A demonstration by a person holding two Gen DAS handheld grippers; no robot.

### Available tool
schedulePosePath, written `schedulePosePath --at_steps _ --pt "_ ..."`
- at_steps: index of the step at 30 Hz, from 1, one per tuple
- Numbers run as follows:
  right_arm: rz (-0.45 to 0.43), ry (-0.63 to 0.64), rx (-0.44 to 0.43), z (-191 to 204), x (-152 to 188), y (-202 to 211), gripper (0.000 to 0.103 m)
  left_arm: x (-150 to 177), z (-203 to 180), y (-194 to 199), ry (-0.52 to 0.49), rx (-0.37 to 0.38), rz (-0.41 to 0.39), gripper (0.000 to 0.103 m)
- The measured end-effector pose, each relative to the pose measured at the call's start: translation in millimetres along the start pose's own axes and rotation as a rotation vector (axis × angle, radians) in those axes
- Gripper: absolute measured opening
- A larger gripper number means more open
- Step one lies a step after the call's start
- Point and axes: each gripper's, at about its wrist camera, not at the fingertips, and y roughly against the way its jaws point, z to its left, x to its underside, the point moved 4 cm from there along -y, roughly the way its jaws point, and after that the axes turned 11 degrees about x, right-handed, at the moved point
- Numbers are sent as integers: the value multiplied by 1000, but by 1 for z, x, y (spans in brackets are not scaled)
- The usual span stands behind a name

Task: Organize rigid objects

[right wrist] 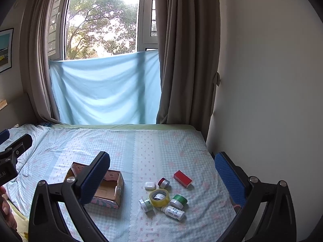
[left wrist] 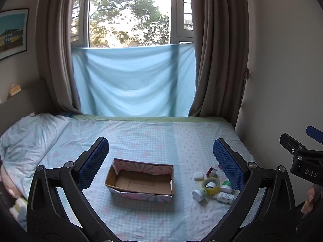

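Hovering open gripper above tape roll

Box: raw brown cardboard inside, printed paper outside, matt. Right of box: glossy yellowish clear tape roll, smooth white plastic bottles, glossy white case. Bedsheet under box: matt printed cloth. Gripper pads: blue knobbly rubber on matt black plastic arms, metal pins.

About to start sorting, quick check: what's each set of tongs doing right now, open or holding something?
Left tongs: open, holding nothing, above the open cardboard box.
Right tongs: open, holding nothing, above the yellow tape roll.
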Motion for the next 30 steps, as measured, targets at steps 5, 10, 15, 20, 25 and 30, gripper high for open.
schedulePosePath --at_steps 5,10,15,20,25,30 --pt "-4 -11 2 1 -1 0 103 -2 0 -2 -9 -4 5 103" --pt "17 -23 7 1 -6 -1 103 -7 4 -3 -13 10 28 103" --pt "35 -39 30 4 -7 -1 103 -8 8 -12 -41 46 48 103" --pt "48 -53 54 1 -5 -2 103 -6 9 -33 -46 107 77 103" --pt "85 -66 70 -13 4 -15 103 14 -4 -73 -62 203 178 103" --pt "129 -26 57 -36 15 -49 103 55 -33 -120 -106 283 302 103"
